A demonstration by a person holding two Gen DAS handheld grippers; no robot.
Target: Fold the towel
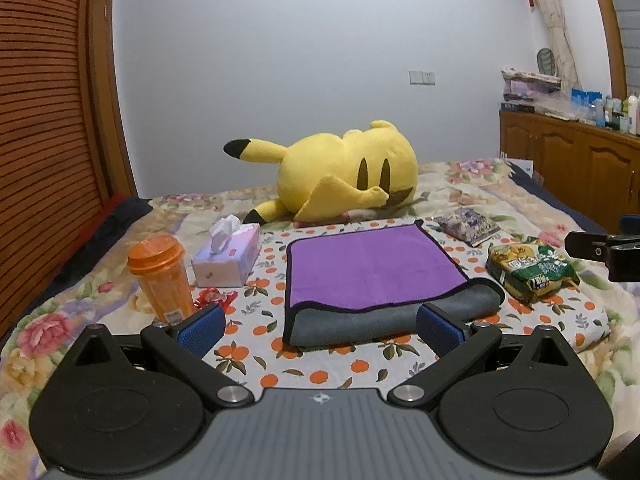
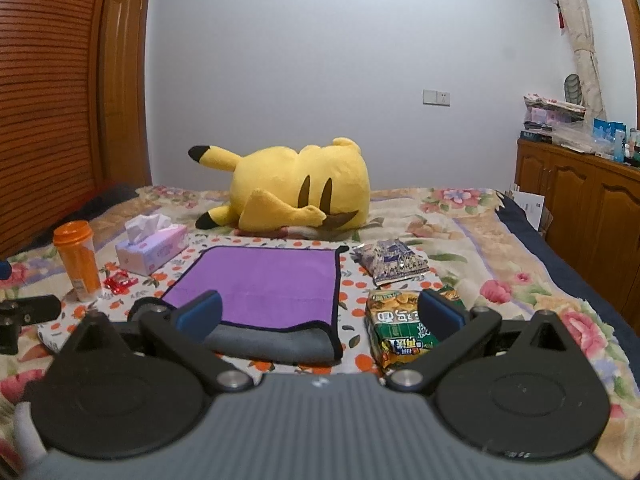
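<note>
- Left gripper (image 1: 320,326) fills the bottom of the left wrist view; jaws spread wide, blue pads (image 1: 436,330) apart, nothing between them; it sits just short of the towel's near edge
- Right gripper (image 2: 320,314) fills the bottom of the right wrist view; jaws likewise wide apart and holding nothing; left pad in front of the towel's near left corner, right pad in front of the green packet
- Towel (image 1: 368,266) lies folded at centre frame on the orange-print cloth (image 1: 360,366); purple layer on top, grey layer showing along the near edge and lower right corner; dark trim round the border; top layer flat, faint crease lines across it
- In the right wrist view the towel (image 2: 264,284) sits centre left; grey fold thick along the near edge
- Pikachu plush (image 1: 344,174) on its side beyond the towel, upper centre; touching or just behind the far edge, cannot tell which
- Orange cup (image 1: 160,276) upright at left of frame; tissue box (image 1: 228,258) just beside it, between cup and towel; red wrapper (image 1: 212,298) in front of the box
- Green packet (image 1: 532,270) at right of the towel, near but apart; purple packet (image 1: 466,226) beyond it, near the towel's far right corner
- Bed (image 1: 480,184) with floral cover under it all; wooden cabinet (image 1: 572,160) at far right
</note>
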